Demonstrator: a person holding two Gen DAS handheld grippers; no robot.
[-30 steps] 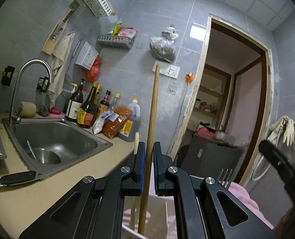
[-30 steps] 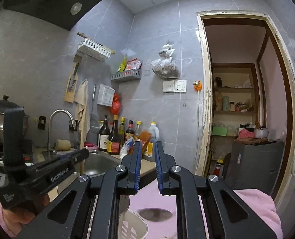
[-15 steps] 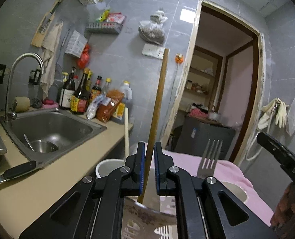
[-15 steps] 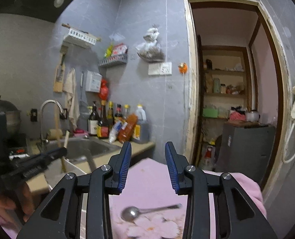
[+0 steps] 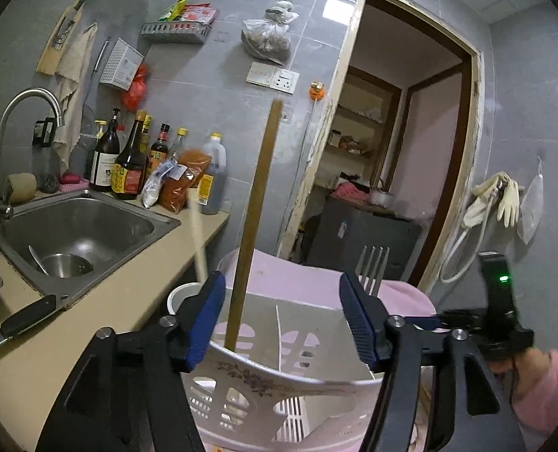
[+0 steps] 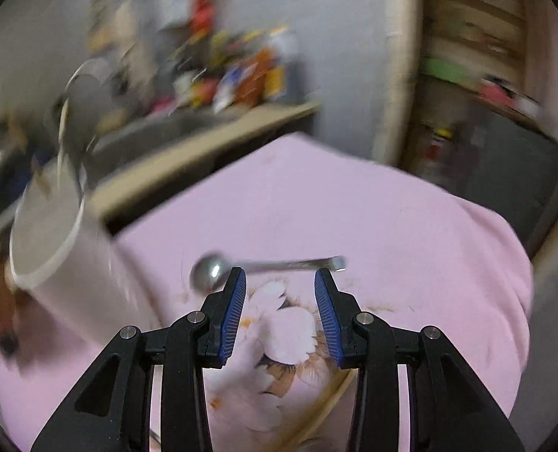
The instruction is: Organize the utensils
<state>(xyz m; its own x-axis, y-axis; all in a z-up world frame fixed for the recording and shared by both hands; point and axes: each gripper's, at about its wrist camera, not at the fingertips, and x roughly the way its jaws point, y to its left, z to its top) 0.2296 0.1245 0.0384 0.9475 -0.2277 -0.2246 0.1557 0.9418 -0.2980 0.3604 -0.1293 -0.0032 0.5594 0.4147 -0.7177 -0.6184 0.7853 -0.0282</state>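
Observation:
In the left wrist view a long wooden stick (image 5: 254, 203) stands in the white slotted utensil holder (image 5: 264, 380). My left gripper (image 5: 282, 286) has its jaws opening around the stick, which is close to the left pad and free of both. A metal fork (image 5: 373, 263) stands tines up at the holder's far side. In the blurred right wrist view my right gripper (image 6: 280, 277) is open and tilted down over the pink floral cloth (image 6: 392, 226). A metal spoon (image 6: 241, 267) lies just beyond its fingertips, nothing between the pads.
A white cup (image 5: 181, 295) with a pale stick stands left of the holder. The counter holds a steel sink (image 5: 75, 233), bottles (image 5: 128, 162) and a black-handled knife (image 5: 23, 318). A hand in a pink sleeve (image 5: 542, 388) is at the right. A wooden stick (image 6: 316, 410) lies on the cloth.
The left jaws were shut on the wooden stick and have let go of it and spread wide. The right gripper tipped down from the doorway to the cloth and spoon, and its jaws widened.

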